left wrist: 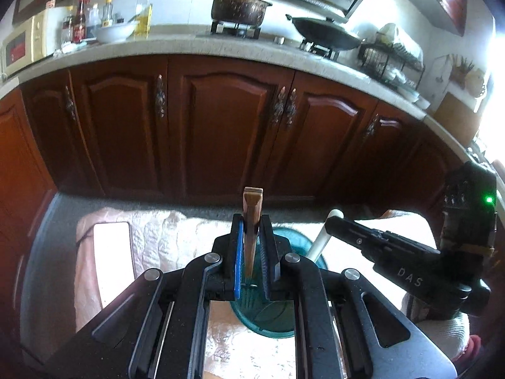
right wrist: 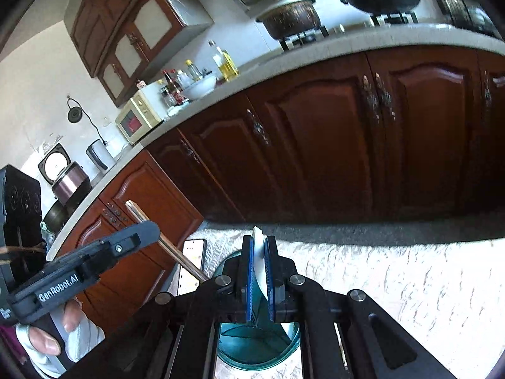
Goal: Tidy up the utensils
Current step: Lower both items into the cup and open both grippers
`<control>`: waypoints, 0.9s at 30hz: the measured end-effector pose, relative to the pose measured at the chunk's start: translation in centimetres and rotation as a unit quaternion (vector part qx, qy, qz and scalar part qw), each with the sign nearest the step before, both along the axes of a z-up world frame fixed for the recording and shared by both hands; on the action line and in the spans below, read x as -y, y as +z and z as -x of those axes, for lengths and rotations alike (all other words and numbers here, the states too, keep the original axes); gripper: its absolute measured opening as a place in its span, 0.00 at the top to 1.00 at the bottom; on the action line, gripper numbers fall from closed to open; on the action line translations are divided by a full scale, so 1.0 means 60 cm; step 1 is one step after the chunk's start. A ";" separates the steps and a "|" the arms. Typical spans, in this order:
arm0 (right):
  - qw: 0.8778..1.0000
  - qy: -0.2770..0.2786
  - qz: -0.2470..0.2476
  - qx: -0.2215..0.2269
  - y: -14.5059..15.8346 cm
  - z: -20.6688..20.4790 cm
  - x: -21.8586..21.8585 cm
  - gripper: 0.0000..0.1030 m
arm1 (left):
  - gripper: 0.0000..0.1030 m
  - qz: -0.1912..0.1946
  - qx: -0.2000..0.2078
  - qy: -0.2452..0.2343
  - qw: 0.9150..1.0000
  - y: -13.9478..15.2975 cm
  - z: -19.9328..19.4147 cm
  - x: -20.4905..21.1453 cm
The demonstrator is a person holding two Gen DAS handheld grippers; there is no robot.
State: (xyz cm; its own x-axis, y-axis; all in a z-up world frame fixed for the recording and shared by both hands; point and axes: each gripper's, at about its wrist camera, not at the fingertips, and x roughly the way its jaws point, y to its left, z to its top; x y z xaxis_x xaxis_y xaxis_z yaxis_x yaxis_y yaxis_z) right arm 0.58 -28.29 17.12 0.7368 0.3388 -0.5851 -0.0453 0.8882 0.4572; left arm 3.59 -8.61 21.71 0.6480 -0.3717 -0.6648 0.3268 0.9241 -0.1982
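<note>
My left gripper (left wrist: 252,243) has its fingers clamped on a pair of chopsticks (left wrist: 252,214), which stand upright between the pads directly above the teal cup (left wrist: 277,319), their lower tips inside its rim. My right gripper (right wrist: 259,271) has its fingers clamped on a white spoon (right wrist: 259,252), also held over the cup (right wrist: 258,347), the spoon's lower end dipping into it. The cup stands on a white cloth (left wrist: 164,237) over the tabletop. Left of the cup a phone (right wrist: 193,262) lies on the cloth. Beyond the cup are brown cabinets (left wrist: 227,126), with a pot (left wrist: 238,8) and wok (left wrist: 325,33) on the stove above.
</note>
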 end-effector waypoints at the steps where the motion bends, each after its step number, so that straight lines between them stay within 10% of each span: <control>1: 1.000 0.001 0.001 -0.004 -0.007 -0.002 -0.001 0.94 | 0.92 0.000 -0.005 0.001 1.000 -0.007 -0.001 0.000; 14: 0.999 -0.001 0.009 -0.054 -0.059 0.002 0.006 0.89 | 0.90 -0.022 -0.008 0.005 1.000 -0.034 0.009 0.013; 27: 0.998 -0.004 0.045 -0.041 -0.029 0.050 -0.002 0.76 | 0.60 -0.005 0.000 0.014 1.000 -0.017 0.048 0.003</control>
State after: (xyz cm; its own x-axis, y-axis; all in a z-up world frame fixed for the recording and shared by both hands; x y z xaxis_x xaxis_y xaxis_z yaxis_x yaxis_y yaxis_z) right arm -2.44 -28.17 15.40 0.6879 0.2758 -0.6713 -0.0032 0.9261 0.3772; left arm 0.68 -8.82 20.72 0.6579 -0.3470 -0.6684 0.3011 0.9347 -0.1889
